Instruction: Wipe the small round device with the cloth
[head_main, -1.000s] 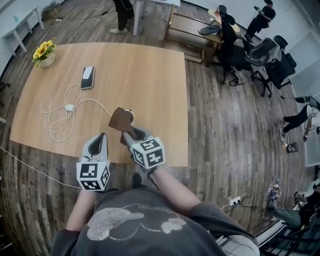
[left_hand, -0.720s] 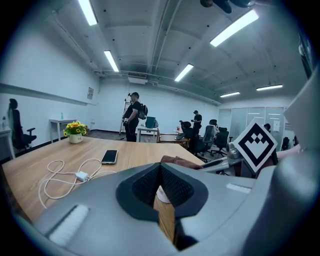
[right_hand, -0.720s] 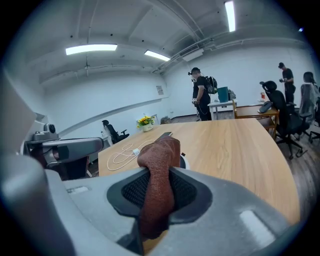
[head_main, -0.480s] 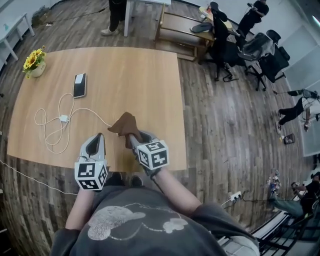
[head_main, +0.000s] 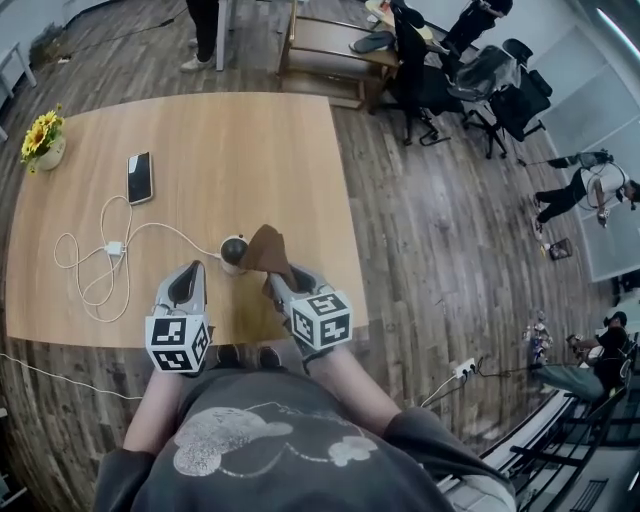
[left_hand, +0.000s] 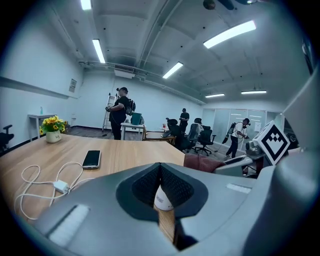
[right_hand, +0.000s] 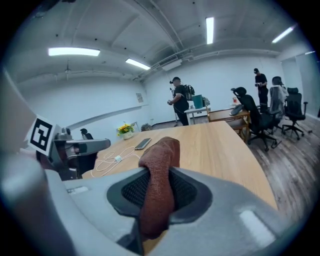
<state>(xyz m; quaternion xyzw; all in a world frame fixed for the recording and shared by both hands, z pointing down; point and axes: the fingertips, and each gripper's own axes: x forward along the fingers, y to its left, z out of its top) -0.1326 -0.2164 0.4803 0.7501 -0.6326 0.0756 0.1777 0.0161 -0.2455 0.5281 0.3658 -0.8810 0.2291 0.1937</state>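
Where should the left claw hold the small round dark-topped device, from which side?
Probably low on the white side wall of the small round dark-topped device, from the near side, where the left claw is. Its round body lets the claw close across it; the brown cloth in the right claw occupies its right, and the top must stay free.

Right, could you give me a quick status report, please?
Left gripper shut, empty. Right gripper shut on cloth. Cloth beside small round device, contact unclear. White cable runs off device's other side, not blocking.

Rough terry cloth (right_hand: 159, 170), matt wooden table (head_main: 250, 150)
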